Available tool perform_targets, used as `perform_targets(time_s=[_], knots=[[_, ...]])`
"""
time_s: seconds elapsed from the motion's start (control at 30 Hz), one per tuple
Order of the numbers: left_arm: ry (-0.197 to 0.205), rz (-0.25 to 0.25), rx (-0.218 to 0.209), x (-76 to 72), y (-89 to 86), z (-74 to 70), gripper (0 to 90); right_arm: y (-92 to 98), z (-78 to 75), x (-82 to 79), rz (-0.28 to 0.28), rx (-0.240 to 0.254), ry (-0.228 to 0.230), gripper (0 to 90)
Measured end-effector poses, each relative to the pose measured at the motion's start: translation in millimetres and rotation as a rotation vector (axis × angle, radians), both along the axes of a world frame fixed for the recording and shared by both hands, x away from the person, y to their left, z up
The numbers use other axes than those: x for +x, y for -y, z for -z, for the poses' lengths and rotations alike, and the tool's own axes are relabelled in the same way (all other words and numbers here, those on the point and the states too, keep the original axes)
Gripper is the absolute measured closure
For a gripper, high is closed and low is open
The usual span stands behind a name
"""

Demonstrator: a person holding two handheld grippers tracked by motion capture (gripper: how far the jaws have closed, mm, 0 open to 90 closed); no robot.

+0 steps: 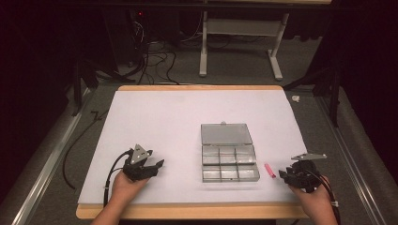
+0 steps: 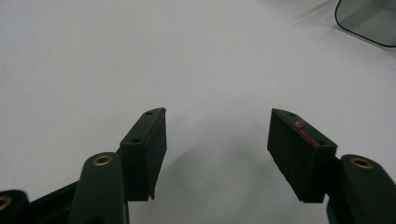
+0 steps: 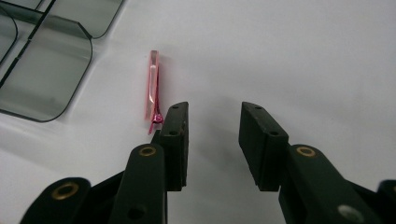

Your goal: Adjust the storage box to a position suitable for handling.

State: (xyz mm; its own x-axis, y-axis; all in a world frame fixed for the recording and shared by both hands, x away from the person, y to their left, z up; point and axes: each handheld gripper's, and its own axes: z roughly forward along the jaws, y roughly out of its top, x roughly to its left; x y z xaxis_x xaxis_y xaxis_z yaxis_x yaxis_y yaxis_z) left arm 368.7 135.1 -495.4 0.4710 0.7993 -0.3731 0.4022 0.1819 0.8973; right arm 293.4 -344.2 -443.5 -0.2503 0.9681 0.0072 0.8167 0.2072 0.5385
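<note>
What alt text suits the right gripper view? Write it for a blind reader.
A pink hair clip lies on the white table, just outside the left jaw of the open, empty right gripper. The clear compartment box sits at upper left.

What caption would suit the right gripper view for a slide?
Open right claw poised over the white table, a pink hair clip lying just outside its left jaw, beside a clear compartment box.
</note>
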Motion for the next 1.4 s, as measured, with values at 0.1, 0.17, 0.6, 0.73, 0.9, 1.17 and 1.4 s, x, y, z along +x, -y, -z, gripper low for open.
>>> perform_targets(time_s=[0.1,0.17,0.6,0.73,0.9,1.17,1.4], knots=[[0.004,0.002,0.005,-0.3,-0.2,0.1,37.9,-0.9,-1.7,0.9,-0.01,-0.005,-0.02,63.1],[0.004,0.003,0.005,-0.5,-0.1,0.1,37.8,-1.5,-1.8,1.6,-0.018,-0.004,-0.034,62.9],[0.001,0.005,0.012,-0.6,0.3,0.3,37.0,-5.1,-5.8,4.9,-0.055,-0.008,-0.11,61.8],[0.001,0.005,0.012,-0.5,0.3,0.2,36.6,-8.8,-6.1,5.3,-0.074,-0.02,-0.134,60.4],[0.003,0.005,0.006,-0.6,0.3,0.1,36.1,-13.4,-6.2,6.9,-0.101,-0.036,-0.164,58.1],[0.001,0.007,0.007,-0.5,0.3,0.2,36.1,-25.7,-9.6,12.8,-0.152,-0.086,-0.206,54.1],[0.0,0.009,0.01,-0.7,0.2,0.2,36.1,-34.2,-12.4,18.8,-0.162,-0.102,-0.225,53.0]])
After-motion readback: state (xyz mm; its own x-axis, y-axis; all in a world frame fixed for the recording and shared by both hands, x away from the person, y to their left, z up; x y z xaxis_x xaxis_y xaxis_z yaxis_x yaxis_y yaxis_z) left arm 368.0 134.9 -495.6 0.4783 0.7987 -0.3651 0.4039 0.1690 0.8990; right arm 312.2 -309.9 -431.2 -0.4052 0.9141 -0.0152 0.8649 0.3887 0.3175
